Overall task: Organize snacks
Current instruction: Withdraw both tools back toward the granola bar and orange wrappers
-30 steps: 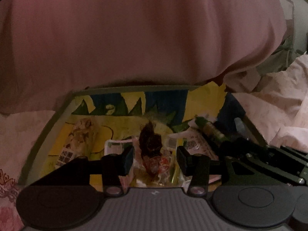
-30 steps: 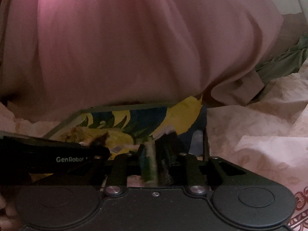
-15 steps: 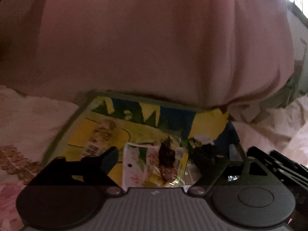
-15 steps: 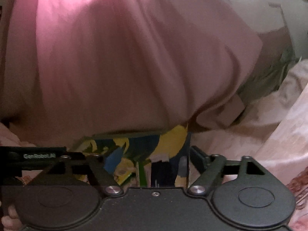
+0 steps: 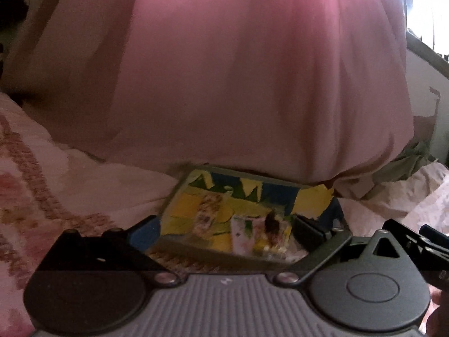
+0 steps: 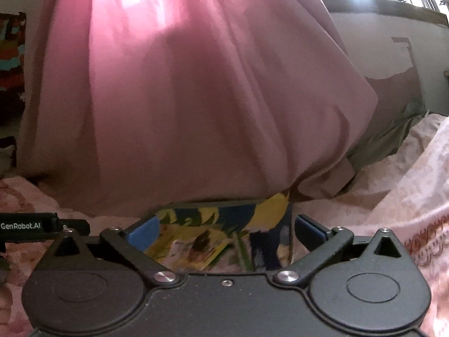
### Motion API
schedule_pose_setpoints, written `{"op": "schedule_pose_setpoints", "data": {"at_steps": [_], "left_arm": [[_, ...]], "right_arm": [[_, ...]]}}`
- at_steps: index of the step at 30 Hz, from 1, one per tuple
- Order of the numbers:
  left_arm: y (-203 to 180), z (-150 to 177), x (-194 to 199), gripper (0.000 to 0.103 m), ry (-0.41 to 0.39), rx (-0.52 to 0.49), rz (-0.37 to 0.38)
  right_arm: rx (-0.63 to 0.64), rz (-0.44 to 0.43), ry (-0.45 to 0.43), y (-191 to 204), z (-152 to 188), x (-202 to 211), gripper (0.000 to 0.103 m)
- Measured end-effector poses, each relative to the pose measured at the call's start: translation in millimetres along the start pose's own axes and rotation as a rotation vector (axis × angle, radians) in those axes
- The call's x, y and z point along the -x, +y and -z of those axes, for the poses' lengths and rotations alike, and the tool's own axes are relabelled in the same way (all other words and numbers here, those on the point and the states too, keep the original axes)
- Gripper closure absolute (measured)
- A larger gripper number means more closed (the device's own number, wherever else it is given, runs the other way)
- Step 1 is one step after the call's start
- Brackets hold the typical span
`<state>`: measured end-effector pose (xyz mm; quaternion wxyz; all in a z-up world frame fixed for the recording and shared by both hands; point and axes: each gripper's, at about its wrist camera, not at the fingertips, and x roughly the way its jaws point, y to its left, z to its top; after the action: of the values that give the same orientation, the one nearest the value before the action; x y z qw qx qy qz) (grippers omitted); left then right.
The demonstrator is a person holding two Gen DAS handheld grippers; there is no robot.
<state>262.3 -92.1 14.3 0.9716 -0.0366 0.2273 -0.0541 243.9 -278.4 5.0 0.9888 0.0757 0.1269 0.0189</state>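
Left wrist view: your left gripper (image 5: 224, 231) stands wide, jaws just swung apart, nothing between the pads. Straight ahead and a little below sits the tray (image 5: 179, 189), a shallow box with a yellow, blue and green printed floor, pushed against the pink drape (image 5: 252, 84). The snacks lie inside it: a pale packet (image 5: 206, 216) lying lengthwise away from you on the left, a white-and-green packet (image 5: 241, 236) near the front rim, and a dark brown piece (image 5: 271, 223) just beside that (blurred, so I can't say what it is). The front-rim packets line up with the gap between your fingers, so I'd judge this hand the nearer for them. Off to the right edge, the other tool's black linkage pokes in.

Right wrist view: your right gripper (image 6: 224, 234) is spread wide too, jaws freshly opened and empty. The tray's (image 6: 202, 205) rim runs across, just beyond the blue pads (image 6: 143, 231). Inside you see the dark piece (image 6: 200, 243) on yellow wrapping, left of centre, and a dark upright-looking packet (image 6: 266, 248) with green strips toward the right pad. That right-hand cluster lies closer to this tool. Everything looks soft and crinkly, likely light; the pink bedspread (image 6: 393, 196) surrounds the tray.
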Motion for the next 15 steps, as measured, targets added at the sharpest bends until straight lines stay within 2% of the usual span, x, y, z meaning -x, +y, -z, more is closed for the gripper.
{"op": "schedule_pose_setpoints", "data": {"at_steps": [7,15], "left_arm": [[25,20,57,0.000,-0.024,-0.009,-0.044],[65,45,98,0.000,0.017,-0.003,-0.114]], "right_arm": [[0.061,-0.023,0.027,38,22,44,0.001],[0.083,-0.037,0.064,74,42,76,0.001]]}}
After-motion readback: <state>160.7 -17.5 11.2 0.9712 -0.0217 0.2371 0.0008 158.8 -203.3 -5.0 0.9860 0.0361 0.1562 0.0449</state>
